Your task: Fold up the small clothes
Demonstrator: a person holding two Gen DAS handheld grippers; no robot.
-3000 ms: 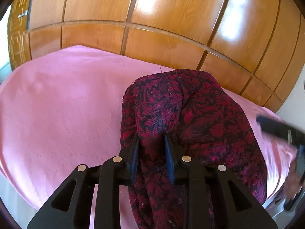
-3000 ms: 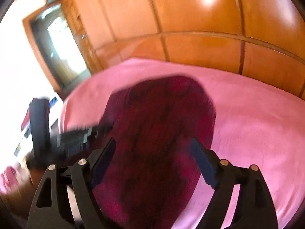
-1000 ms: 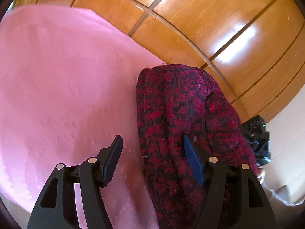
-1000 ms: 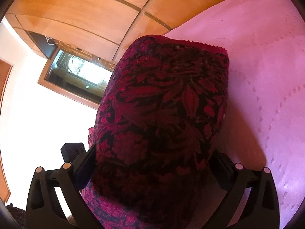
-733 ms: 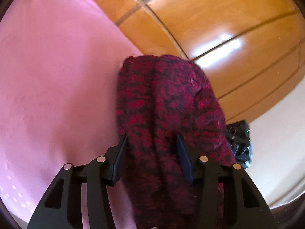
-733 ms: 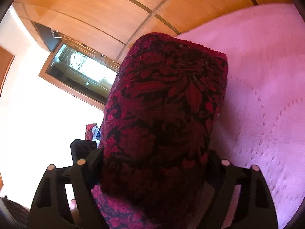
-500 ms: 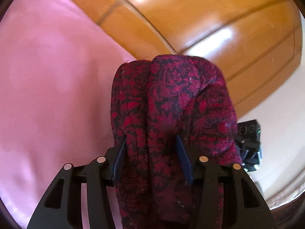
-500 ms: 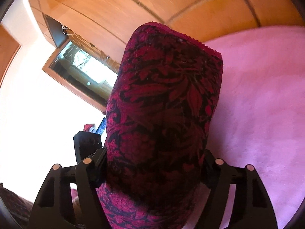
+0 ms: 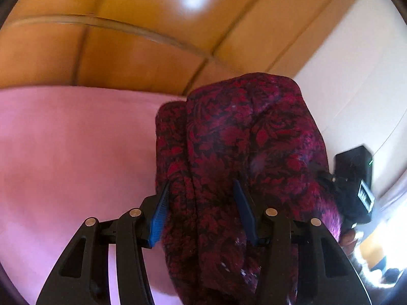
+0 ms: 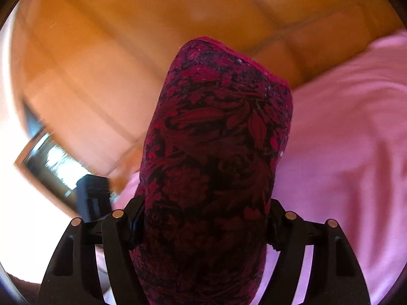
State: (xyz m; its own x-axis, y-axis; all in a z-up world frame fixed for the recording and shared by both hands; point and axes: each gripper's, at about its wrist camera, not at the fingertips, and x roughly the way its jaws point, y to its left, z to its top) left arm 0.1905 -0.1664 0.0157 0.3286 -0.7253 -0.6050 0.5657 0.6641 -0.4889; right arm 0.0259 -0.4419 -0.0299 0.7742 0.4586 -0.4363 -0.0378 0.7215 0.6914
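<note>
Dark crimson and black floral print all over the folded garment [image 9: 244, 147], big red leaves and blooms showing close up [image 10: 216, 152]. Plain soft pink on the bedspread [image 9: 71, 147], pink again at its right edge [image 10: 343, 139]. Glossy honey-orange wooden panelling [image 9: 114, 38] behind. Black frame and blue pads on the left gripper [image 9: 203, 211]; all black on the right gripper [image 10: 203, 231].

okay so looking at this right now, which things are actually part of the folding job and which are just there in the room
Part of the job:
red floral garment
left gripper
right gripper
pink bedspread it is folded over

Just there:
wooden wardrobe panels
white wall
dark-framed opening
</note>
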